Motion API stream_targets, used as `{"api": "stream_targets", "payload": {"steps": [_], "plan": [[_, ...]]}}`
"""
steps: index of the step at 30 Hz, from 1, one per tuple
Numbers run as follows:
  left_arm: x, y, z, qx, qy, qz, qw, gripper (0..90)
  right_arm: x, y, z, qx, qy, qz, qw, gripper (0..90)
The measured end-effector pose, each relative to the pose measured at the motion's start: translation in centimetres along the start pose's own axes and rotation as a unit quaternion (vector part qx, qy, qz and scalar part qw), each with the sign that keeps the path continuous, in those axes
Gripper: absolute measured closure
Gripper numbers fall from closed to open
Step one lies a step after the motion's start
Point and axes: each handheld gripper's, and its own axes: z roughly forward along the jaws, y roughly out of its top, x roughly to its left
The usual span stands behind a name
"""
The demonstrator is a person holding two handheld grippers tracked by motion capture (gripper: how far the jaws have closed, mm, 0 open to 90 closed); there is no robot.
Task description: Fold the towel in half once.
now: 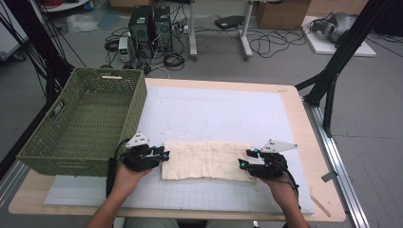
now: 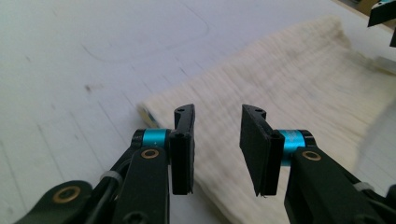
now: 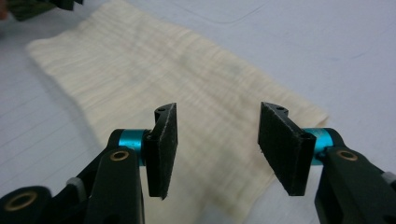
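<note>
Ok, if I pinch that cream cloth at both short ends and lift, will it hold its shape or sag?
Likely sag: the cream cloth lies flat and limp on the white mat, folded into a long strip with soft crinkles. It looks thin, so probably light. The layers may slip apart unless each gripper catches all of them; left gripper and right gripper both stand open over its ends.

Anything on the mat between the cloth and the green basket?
No. In the high view only bare white mat separates the cloth from the basket.

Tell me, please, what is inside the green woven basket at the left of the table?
The green woven basket shows only its bare woven floor and inner walls. The strip of floor just behind its near wall is covered, so anything lying there cannot be seen.
</note>
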Motion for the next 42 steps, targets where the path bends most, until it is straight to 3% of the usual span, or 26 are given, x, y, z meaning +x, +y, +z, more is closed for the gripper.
{"api": "stream_targets", "payload": {"steps": [2, 3, 5, 7, 9, 12, 13, 14, 15, 19, 20, 21, 25, 28, 29, 30, 31, 32, 33, 35, 39, 41, 42], "plan": [[0.0, 0.6, 0.9, -0.011, 0.000, -0.001, 0.9999, 66.7, -0.3, 0.7, 0.9, 0.005, -0.017, -0.004, 0.9998, 51.7], [0.1, 0.9, 1.4, -0.004, -0.001, 0.003, 1.0000, 69.1, -0.5, 1.0, 1.4, 0.006, -0.024, -0.008, 0.9997, 55.9], [0.3, 1.4, 2.5, -0.001, 0.011, 0.004, 0.9999, 72.0, -0.8, 1.4, 2.5, 0.008, -0.031, -0.002, 0.9995, 65.1], [0.8, 1.6, 3.3, -0.007, 0.023, -0.004, 0.9997, 76.7, -1.1, 1.8, 3.5, 0.010, -0.039, 0.003, 0.9992, 68.7], [1.5, 1.7, 4.0, 0.007, 0.035, -0.022, 0.9991, 77.3, -1.4, 2.1, 4.6, 0.013, -0.046, 0.009, 0.9988, 69.7], [1.8, 1.6, 4.6, 0.020, 0.039, -0.022, 0.9988, 78.9, -1.7, 2.3, 5.9, 0.023, -0.048, 0.016, 0.9984, 70.9], [1.8, 1.4, 5.2, 0.041, 0.044, -0.011, 0.9981, 78.9, -1.7, 2.2, 6.4, 0.032, -0.049, 0.019, 0.9981, 70.9], [1.8, 1.4, 5.2, 0.041, 0.044, -0.011, 0.9981, 78.9, -1.7, 2.2, 6.4, 0.032, -0.049, 0.019, 0.9981, 70.9], [1.8, 1.2, 5.5, 0.052, 0.056, 0.003, 0.9971, 79.5, -2.0, 2.0, 7.1, 0.053, -0.054, 0.019, 0.9969, 71.8], [1.7, 1.2, 5.7, 0.045, 0.098, 0.015, 0.9941, 84.1, -2.7, 1.6, 6.8, 0.058, -0.067, 0.024, 0.9958, 73.0], [1.7, 1.2, 5.7, 0.045, 0.098, 0.015, 0.9941, 83.9, -2.9, 1.5, 6.5, 0.059, -0.073, 0.024, 0.9952, 73.0], [1.6, 1.2, 5.8, 0.045, 0.113, 0.017, 0.9925, 82.9, -3.2, 1.2, 6.2, 0.056, -0.078, 0.028, 0.9950, 72.8], [1.6, 1.2, 5.8, 0.042, 0.126, 0.016, 0.9910, 80.3, -4.2, 0.3, 5.0, 0.045, -0.094, 0.050, 0.9933, 72.9], [1.7, 1.3, 5.5, 0.036, 0.124, 0.001, 0.9916, 77.0, -4.2, 0.3, 4.8, 0.046, -0.094, 0.060, 0.9927, 71.0], [2.0, 1.5, 5.0, 0.014, 0.107, -0.016, 0.9941, 73.2, -4.1, 0.4, 4.5, 0.038, -0.084, 0.065, 0.9936, 65.8], [2.0, 1.5, 5.0, 0.014, 0.107, -0.016, 0.9941, 70.0, -4.0, 0.6, 4.3, 0.025, -0.081, 0.064, 0.9943, 64.9], [2.3, 1.7, 4.5, -0.008, 0.099, -0.025, 0.9948, 67.7, -4.0, 0.8, 3.9, 0.013, -0.087, 0.061, 0.9942, 64.0], [2.3, 1.7, 4.5, -0.008, 0.099, -0.025, 0.9948, 66.1, -4.0, 0.8, 3.9, 0.013, -0.087, 0.061, 0.9942, 64.0], [2.5, 1.8, 4.2, -0.019, 0.091, -0.031, 0.9952, 64.4, -4.3, 1.1, 3.4, 0.000, -0.100, 0.067, 0.9927, 62.6], [2.6, 1.7, 4.4, -0.014, 0.076, -0.023, 0.9967, 60.5, -4.9, 1.0, 3.2, -0.003, -0.102, 0.078, 0.9917, 62.3], [2.5, 1.1, 5.6, 0.031, 0.058, -0.019, 0.9977, 52.2, -5.3, 0.6, 4.3, 0.028, -0.092, 0.077, 0.9924, 59.3], [2.5, 1.2, 5.7, 0.038, 0.063, -0.018, 0.9971, 55.3, -5.3, 0.4, 4.9, 0.051, -0.093, 0.069, 0.9919, 59.3], [2.4, 1.2, 5.7, 0.041, 0.067, -0.019, 0.9967, 66.6, -5.3, 0.3, 4.9, 0.050, -0.093, 0.068, 0.9921, 60.6]]}}
